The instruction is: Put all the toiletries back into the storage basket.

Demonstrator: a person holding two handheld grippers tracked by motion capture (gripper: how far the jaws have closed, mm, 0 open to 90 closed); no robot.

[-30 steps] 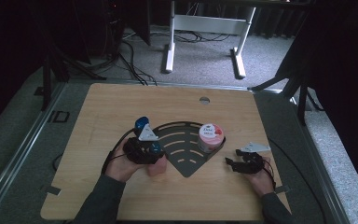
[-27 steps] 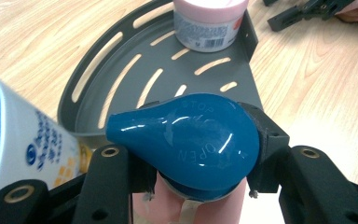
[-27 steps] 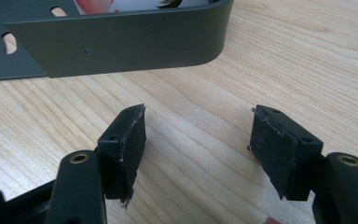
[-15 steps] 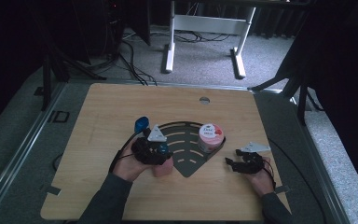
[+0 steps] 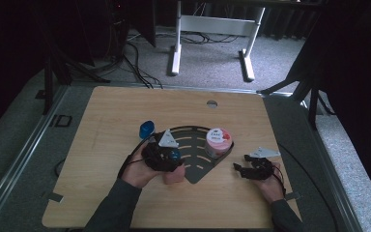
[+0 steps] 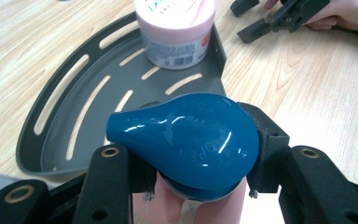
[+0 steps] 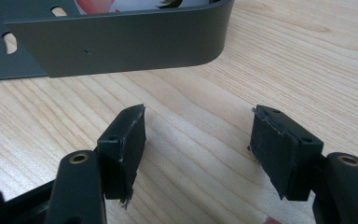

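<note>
Between the pads: I had the left gripper (image 6: 186,163) clamped on the blue cap (image 6: 186,140), bottle (image 6: 191,205) at 6 o'clock.
Cap writing: I read "OPEN".
Right gripper (image 7: 198,144): I kept it wide, empty.

Clearance around tray, bench top

Tray (image 5: 193,166) sits mid-bench; its raised rim (image 7: 121,44) stands as a wall just ahead of the right gripper (image 7: 198,140), bare wood between its open jaws. Pink tub (image 5: 218,142) blocks the tray's right corner. Left gripper (image 5: 162,155) with blue-capped bottle (image 6: 186,137) clamped in its jaws hangs over the tray's left part; slotted floor (image 6: 74,126) ahead of it lies free up to the tub. A blue lid (image 5: 146,128) lies just off the tray's left edge. Far half of the bench (image 5: 125,106) open.
</note>
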